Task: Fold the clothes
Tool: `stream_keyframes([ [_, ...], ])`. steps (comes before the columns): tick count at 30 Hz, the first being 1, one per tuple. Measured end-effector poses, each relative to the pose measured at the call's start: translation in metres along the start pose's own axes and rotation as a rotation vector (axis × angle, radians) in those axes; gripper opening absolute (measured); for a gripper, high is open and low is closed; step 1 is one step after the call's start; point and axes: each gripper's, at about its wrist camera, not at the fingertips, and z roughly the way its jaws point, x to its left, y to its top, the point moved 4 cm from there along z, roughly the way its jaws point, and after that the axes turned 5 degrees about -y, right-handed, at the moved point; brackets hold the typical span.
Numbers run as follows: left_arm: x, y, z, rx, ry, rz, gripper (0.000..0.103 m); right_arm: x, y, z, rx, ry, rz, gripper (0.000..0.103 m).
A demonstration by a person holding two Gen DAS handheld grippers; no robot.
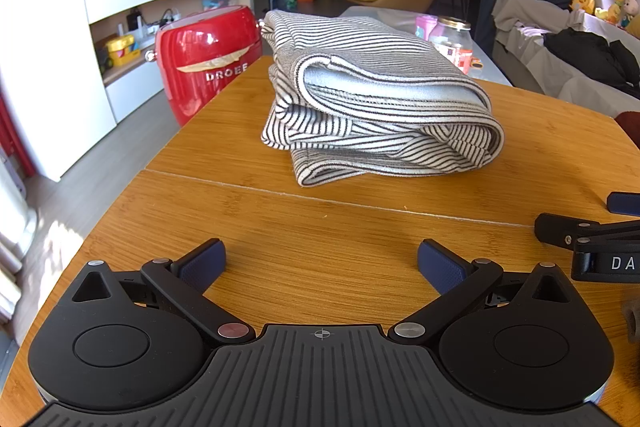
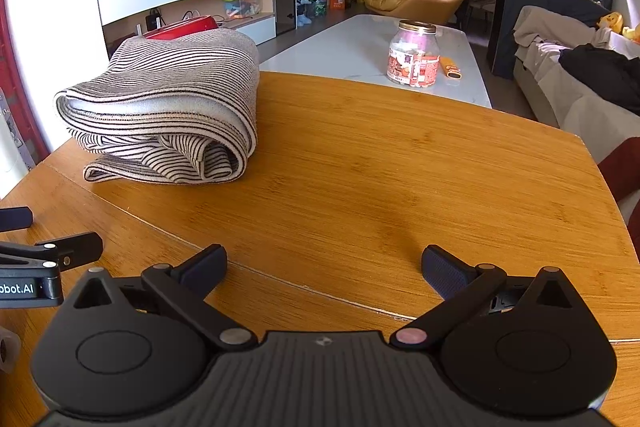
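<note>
Left gripper (image 1: pixel 322 261) at bottom centre of its frame: fingers (image 1: pixel 202 263) spread wide, nothing between them, low over the wooden surface (image 1: pixel 360 239). Right gripper (image 2: pixel 324 265) same story at bottom centre of its own frame: fingers (image 2: pixel 444 273) wide apart, empty. Each one pokes into the other's view at the lower edge, so they sit side by side, close together.

Risks from here:
- Bundle is loose, and open layers face the cameras. Pinching only the top layer would likely peel the stack apart.
- It sits toward the far left part of the surface in the right view. A push instead of a lift could slide it toward that edge.
- Grippers are near each other, so reaching in together could clash.

Striped garment (image 1: pixel 372 99) sits centre frame in the left view, upper left in the right view, well apart from both grippers. Black and white stripes, pale lining showing at the rolled edge, stacked in several soft folds, bottom hem sticking out unevenly. Probably folded enough; can't tell how tidy the far side is.

Beyond: red appliance (image 1: pixel 208 59) off the surface's upper left, glass jar (image 2: pixel 414 55) on the pale table (image 2: pixel 348 43) behind.
</note>
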Motion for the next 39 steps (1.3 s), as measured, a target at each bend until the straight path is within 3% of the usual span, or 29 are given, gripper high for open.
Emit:
stream_keyframes([
  [39, 0.0015, 0.0021, 0.0029, -0.001, 0.008, -0.02, 0.103, -0.0006, 0.0004, 0.0007, 0.001, -0.007, 0.009, 0.103],
])
